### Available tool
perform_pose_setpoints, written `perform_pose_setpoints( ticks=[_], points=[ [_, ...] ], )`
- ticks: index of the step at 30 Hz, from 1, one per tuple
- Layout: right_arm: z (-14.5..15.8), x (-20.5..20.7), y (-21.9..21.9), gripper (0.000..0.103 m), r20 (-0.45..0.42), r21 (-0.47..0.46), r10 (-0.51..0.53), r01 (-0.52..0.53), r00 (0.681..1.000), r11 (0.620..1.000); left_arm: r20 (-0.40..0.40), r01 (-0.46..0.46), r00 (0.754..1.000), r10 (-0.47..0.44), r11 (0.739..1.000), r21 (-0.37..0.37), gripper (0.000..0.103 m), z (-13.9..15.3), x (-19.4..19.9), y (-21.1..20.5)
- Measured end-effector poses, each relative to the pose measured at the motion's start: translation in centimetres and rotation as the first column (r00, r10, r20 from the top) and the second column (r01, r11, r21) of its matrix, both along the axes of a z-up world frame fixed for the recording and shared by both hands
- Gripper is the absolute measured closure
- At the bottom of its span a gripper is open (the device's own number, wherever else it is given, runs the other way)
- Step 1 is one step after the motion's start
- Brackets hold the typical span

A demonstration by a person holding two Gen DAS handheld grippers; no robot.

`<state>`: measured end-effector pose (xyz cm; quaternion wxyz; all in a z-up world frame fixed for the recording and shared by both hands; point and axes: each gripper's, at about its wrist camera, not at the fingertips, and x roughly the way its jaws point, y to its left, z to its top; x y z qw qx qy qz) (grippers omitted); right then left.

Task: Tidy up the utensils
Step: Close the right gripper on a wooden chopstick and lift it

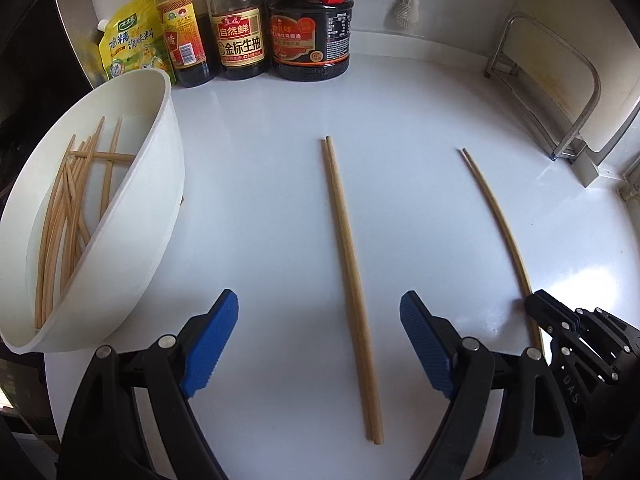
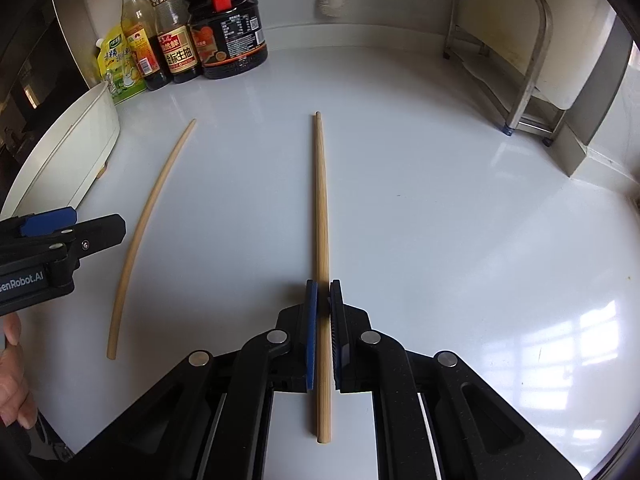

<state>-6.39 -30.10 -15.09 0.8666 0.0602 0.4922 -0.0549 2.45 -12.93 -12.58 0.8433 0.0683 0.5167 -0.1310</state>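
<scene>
Chopsticks (image 1: 350,284) lie as a pair mid-bench (image 1: 260,200), between the wide-apart fingers of the left gripper (image 1: 318,344), untouched. Toward the right edge, the right gripper (image 2: 323,334) has its fingers clamped on a second pair of chopsticks (image 2: 321,200). At the left edge stands a white bowl (image 1: 160,184) with more chopsticks inside; sauce bottles (image 1: 240,36) line the back edge.

Two bamboo chopstick pairs flat on bench: one pair (image 1: 352,288) between left claw (image 1: 318,344) fingers; other pair (image 2: 321,264) clamped in right claw (image 2: 323,320).
</scene>
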Motion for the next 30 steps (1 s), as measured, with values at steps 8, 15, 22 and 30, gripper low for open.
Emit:
perform_pose_setpoints(
  ticks=[8,15,22,30],
  points=[
    [0.5,0.3,-0.8,0.069,0.033,-0.007,-0.031,0.032,0.999,0.999,-0.009,-0.031,0.999,0.031,0.999,0.022,0.014,-1.0,0.7,0.6],
    [0.4,1.4,-1.2,0.069,0.028,-0.019,-0.023,0.023,0.999,1.0,-0.018,-0.038,0.999,0.039,0.999,0.038,0.013,-1.7,1.1,0.4],
    [0.1,1.8,-0.7,0.069,0.022,-0.053,0.008,-0.007,1.0,0.999,-0.029,-0.044,0.999,0.044,0.999,0.033,0.013,-2.1,1.2,0.1],
    [0.0,2.6,-0.4,0.069,0.025,-0.077,0.045,-0.043,0.999,0.996,-0.044,-0.048,0.998,0.05,0.998,0.047,0.013,-2.9,1.8,-0.7]
  ],
)
